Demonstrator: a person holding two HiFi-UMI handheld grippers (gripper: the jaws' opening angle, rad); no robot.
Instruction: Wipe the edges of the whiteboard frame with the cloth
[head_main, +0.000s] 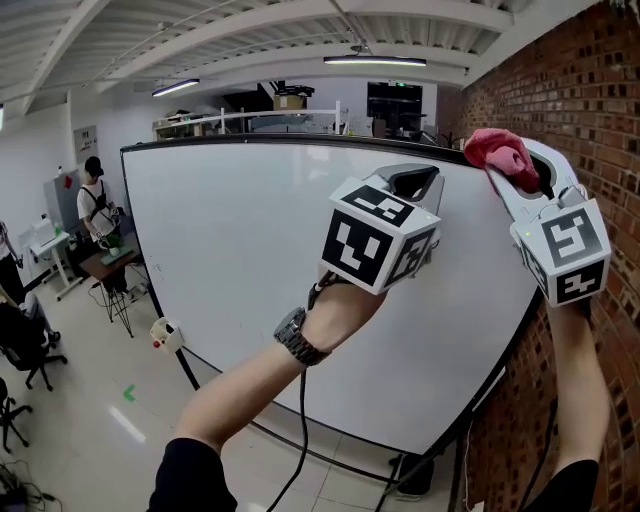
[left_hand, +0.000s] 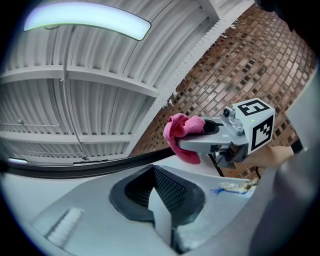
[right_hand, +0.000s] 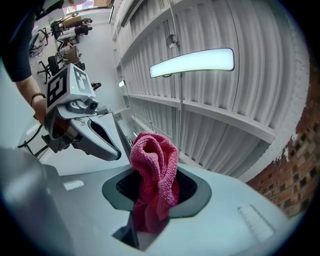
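Observation:
A large whiteboard (head_main: 240, 260) with a thin black frame (head_main: 300, 141) stands against the brick wall. My right gripper (head_main: 520, 165) is raised at the board's top right corner and is shut on a bunched pink cloth (head_main: 495, 148). The cloth sits at the frame's top edge; I cannot tell whether it touches. In the right gripper view the cloth (right_hand: 155, 170) sticks up out of the jaws. My left gripper (head_main: 412, 183) hovers in front of the board's upper right area, shut and holding nothing. In the left gripper view the cloth (left_hand: 180, 132) hangs just above the black frame (left_hand: 100, 165).
A brick wall (head_main: 560, 90) runs close along the right. A person (head_main: 97, 205) stands by a desk at the far left, with office chairs (head_main: 25, 345) nearer. A small white item (head_main: 165, 333) hangs at the board's lower left edge. Ceiling lights (head_main: 375, 61) are overhead.

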